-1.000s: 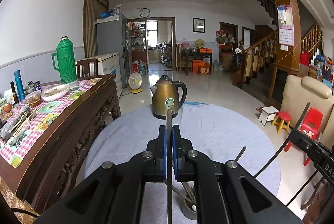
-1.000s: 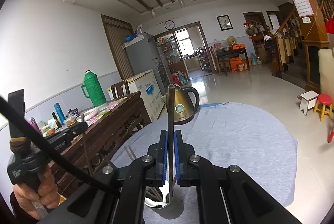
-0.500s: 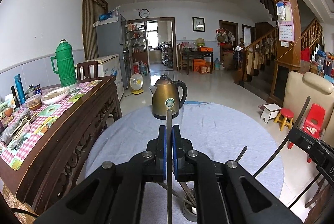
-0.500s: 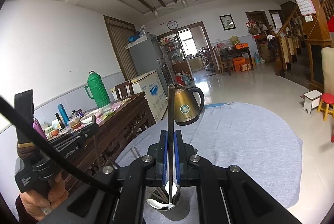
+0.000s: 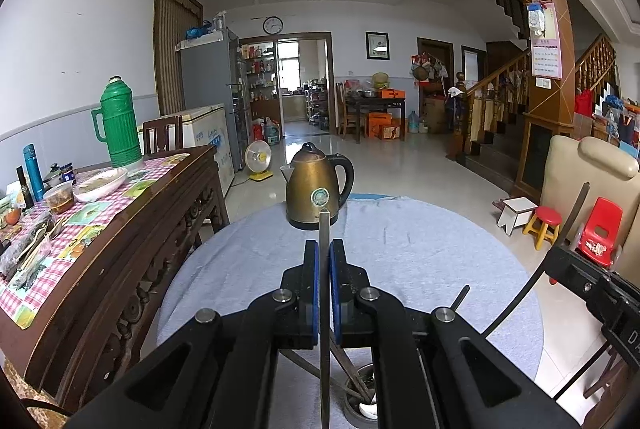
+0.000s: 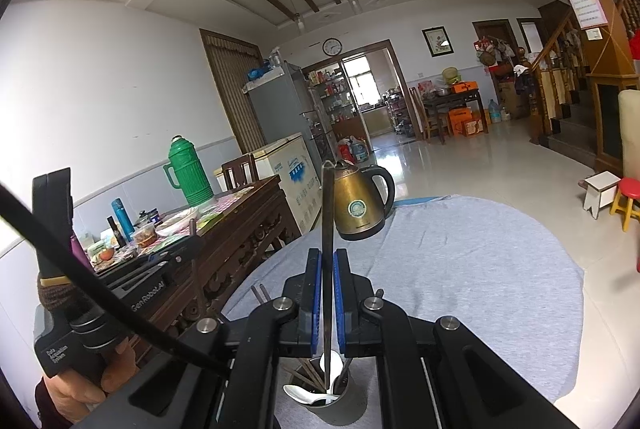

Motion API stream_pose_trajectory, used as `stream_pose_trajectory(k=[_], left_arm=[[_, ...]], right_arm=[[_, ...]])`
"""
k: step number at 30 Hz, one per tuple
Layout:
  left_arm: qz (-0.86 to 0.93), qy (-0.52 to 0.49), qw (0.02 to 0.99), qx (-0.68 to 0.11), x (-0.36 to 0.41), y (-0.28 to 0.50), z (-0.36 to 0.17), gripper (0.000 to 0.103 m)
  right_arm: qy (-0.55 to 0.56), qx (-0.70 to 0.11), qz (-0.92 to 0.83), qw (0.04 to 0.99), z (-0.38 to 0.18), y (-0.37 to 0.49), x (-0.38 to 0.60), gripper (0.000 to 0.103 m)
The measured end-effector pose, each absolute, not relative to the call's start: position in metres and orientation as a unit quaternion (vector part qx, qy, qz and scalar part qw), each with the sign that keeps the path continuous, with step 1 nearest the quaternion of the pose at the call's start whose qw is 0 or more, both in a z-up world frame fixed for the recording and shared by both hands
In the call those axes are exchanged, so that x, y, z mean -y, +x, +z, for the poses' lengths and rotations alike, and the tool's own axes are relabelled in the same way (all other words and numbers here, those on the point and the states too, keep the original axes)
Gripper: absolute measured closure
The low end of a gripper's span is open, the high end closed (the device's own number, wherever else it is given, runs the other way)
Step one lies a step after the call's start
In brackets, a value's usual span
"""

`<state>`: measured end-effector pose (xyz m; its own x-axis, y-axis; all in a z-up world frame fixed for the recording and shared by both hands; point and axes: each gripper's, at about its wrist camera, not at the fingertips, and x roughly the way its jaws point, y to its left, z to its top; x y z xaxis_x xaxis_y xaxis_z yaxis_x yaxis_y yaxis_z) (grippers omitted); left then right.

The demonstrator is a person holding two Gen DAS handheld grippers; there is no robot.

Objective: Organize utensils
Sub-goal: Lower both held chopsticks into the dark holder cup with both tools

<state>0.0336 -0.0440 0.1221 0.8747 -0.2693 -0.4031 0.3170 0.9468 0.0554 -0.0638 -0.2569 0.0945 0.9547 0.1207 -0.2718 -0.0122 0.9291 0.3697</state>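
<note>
My left gripper [image 5: 324, 271] is shut on a thin metal utensil handle [image 5: 324, 229] that stands upright between the blue pads. My right gripper [image 6: 325, 279] is shut on a dark flat utensil handle [image 6: 327, 209], also upright. A grey metal cup [image 6: 340, 403] stands on the table just below the right gripper and holds spoons and chopsticks. The held utensil's lower end reaches down into the cup. In the left wrist view the cup [image 5: 362, 401] is below and slightly right of the gripper.
A round table with a grey-blue cloth [image 5: 420, 249] carries a brass kettle [image 5: 316, 189] at its far side. A dark wooden sideboard [image 5: 132, 229] with a green thermos [image 5: 118, 125] and dishes stands to the left. Small stools [image 5: 544, 225] stand at the right.
Both grippers have risen slightly and pulled back, so the cup sits lower and more fully in the right wrist view. Both stay shut on their utensils.
</note>
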Motion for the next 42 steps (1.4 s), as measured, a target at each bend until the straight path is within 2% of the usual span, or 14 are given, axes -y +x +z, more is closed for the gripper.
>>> stream_pose_trajectory(k=[27, 42], left_arm=[[-0.164, 0.055, 0.961, -0.214, 0.054, 0.051, 0.110, 0.098], [-0.192, 0.014, 0.957, -0.216, 0.044, 0.062, 0.104, 0.098]], right_arm=[[0.192, -0.163, 0.040, 0.967, 0.078, -0.039, 0.259, 0.096], [0.197, -0.168, 0.035, 0.965, 0.069, -0.032, 0.258, 0.096]])
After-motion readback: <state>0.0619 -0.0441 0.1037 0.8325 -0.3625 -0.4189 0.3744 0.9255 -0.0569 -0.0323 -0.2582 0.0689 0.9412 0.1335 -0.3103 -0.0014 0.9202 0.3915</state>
